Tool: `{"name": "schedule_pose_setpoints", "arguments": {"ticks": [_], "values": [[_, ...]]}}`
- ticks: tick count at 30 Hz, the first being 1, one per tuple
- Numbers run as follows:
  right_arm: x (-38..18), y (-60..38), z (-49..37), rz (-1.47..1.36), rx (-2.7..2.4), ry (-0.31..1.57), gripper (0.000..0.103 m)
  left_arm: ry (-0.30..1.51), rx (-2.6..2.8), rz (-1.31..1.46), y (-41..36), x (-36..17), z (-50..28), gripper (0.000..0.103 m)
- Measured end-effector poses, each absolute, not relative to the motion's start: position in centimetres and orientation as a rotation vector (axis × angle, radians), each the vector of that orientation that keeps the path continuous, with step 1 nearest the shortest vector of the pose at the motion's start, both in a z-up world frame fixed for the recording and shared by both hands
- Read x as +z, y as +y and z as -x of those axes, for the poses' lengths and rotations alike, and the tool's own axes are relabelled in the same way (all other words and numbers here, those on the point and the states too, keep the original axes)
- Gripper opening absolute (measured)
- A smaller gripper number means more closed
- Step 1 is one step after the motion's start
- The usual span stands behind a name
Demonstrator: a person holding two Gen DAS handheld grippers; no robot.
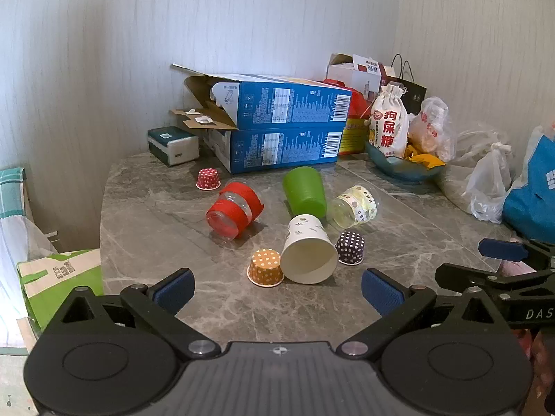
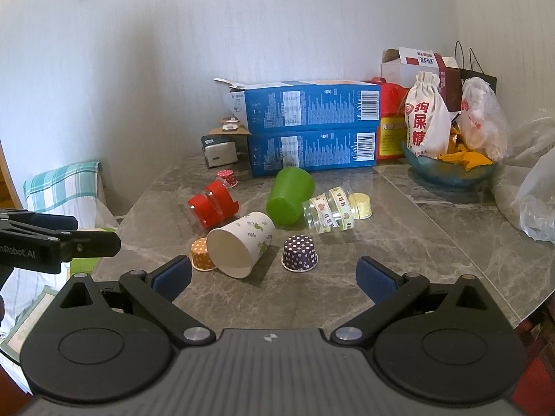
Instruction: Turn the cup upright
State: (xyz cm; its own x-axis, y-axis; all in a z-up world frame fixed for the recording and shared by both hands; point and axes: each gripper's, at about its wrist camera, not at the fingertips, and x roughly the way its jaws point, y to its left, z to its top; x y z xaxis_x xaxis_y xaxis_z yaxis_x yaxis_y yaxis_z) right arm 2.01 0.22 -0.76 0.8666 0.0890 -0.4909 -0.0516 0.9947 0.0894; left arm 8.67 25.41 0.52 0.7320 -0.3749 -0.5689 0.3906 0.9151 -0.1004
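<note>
Here the paper cup (image 1: 308,249) lies tipped ahead of both spread tongs (image 1: 277,291).

White pouch (image 2: 426,118) reads "狗屎糖"; ribboned clear cup (image 2: 331,212) reads "HBD".

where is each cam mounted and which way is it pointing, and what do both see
Left wrist: sits on the left tongs, looking forward over the table at the paper cup dead ahead; own open blue pads show, and the right tongs at the right edge.
Right wrist: sits on the right tongs, further right, facing the same way; its pads are open, left tongs at the left edge.
Shared: paper cup, green cup, blue boxes.
</note>
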Motion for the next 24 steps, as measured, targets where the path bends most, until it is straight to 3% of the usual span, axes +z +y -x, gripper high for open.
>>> {"name": "schedule_pose_setpoints", "arguments": {"ticks": [24], "values": [[-1.31,-0.31,-2.19,-0.111,0.100,0.529,0.102,0.636,-0.435,-0.024,25.24,0.27,-8.73,0.103]]}}
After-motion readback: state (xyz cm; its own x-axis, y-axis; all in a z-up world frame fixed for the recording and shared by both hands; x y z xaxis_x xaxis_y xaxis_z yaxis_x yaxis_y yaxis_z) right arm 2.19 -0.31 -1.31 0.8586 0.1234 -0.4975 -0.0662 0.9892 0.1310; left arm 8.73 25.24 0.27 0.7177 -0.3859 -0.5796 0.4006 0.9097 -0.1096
